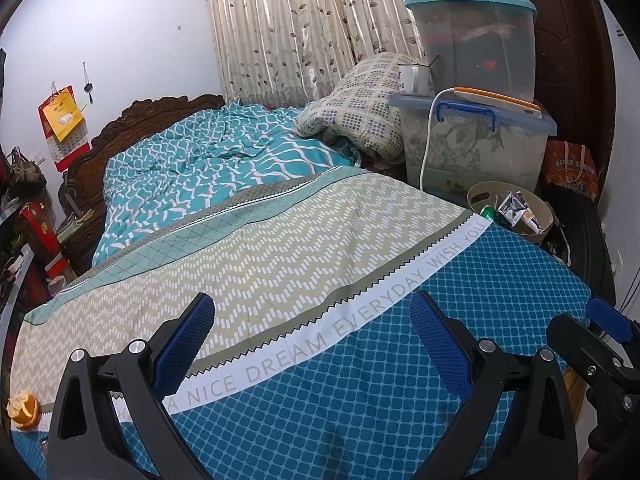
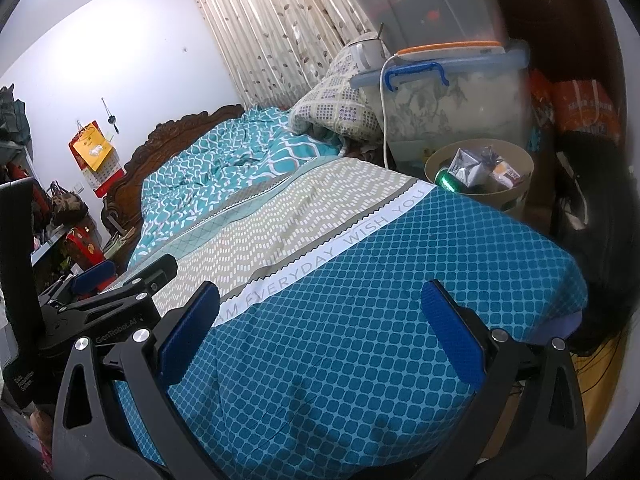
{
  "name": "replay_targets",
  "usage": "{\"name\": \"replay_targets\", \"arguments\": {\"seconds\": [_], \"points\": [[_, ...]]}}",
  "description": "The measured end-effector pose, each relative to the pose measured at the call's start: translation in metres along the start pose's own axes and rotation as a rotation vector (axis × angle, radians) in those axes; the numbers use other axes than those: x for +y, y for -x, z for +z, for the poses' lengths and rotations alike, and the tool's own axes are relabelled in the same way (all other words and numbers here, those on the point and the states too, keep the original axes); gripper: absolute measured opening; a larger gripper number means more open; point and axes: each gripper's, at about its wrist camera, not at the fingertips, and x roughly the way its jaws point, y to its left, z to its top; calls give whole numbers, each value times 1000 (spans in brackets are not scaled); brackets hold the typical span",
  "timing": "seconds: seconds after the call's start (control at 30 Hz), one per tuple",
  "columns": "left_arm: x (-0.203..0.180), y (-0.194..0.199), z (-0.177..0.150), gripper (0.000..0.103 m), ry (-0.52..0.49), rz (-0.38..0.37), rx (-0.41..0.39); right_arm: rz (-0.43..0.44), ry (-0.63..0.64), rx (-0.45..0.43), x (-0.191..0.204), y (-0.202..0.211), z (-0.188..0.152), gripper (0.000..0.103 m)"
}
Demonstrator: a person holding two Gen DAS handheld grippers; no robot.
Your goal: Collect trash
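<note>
Blue pads: we hold both grippers above the foot of the bed, and their blue-padded fingers (image 1: pixel 188 344) stand wide apart.
Left gripper (image 1: pixel 312 344): released, nothing between its jaws; it hangs over the teal part of the bed cover (image 1: pixel 500 280).
Right gripper (image 2: pixel 320 332): also spread and holding nothing; in the left wrist view we see it at the right edge, just beside the left one.
Orange peel (image 1: pixel 25 410): it lies on the bed cover at the near left corner, well apart from both grippers.
Trash basket (image 2: pixel 516 164): a beige round basket that stands beside the far right corner of the bed, under the plastic storage boxes (image 1: pixel 472 148).
Inside the basket: we see a green can (image 2: pixel 448 180) and a crumpled silver carton (image 2: pixel 466 170).
White mug (image 1: pixel 414 79): it stands on the lid of the lower box, next to a folded checked quilt (image 1: pixel 360 108).
</note>
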Motion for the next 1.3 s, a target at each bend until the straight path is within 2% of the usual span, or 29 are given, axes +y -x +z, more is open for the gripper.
{"name": "replay_targets", "arguments": {"seconds": [1.3], "points": [[-7,-3,1,94,-32,-13,10,4,-10,15,0,-5,-5,100]]}}
